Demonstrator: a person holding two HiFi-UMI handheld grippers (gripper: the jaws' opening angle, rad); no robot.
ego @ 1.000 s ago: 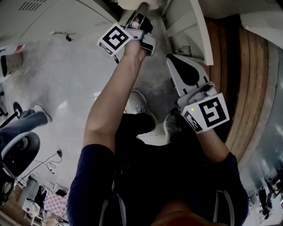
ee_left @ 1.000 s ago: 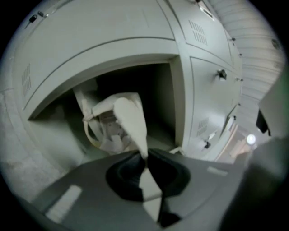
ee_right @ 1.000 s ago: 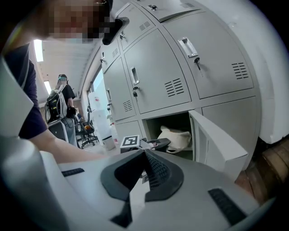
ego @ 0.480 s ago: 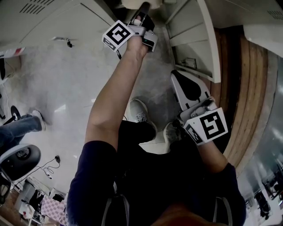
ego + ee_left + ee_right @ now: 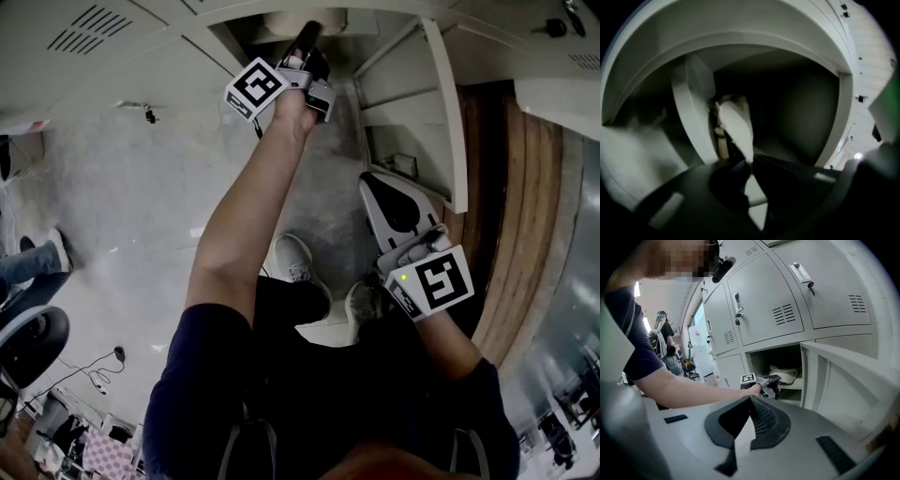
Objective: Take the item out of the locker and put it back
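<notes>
Two grippers showed: at the left, the left gripper (image 5: 750, 162) reached into the open lower compartment of the grey metal locker (image 5: 759, 310), its jaws clenched on the tapering corner of the crumpled cream-white cloth bundle (image 5: 735, 125), which lay on the shelf inside. Right of that opening, the compartment's grey metal door (image 5: 448, 112) stood swung wide. Further right, the right gripper (image 5: 750, 399) hung low outside the locker, well apart from the bundle, its jaws pressed together on nothing
</notes>
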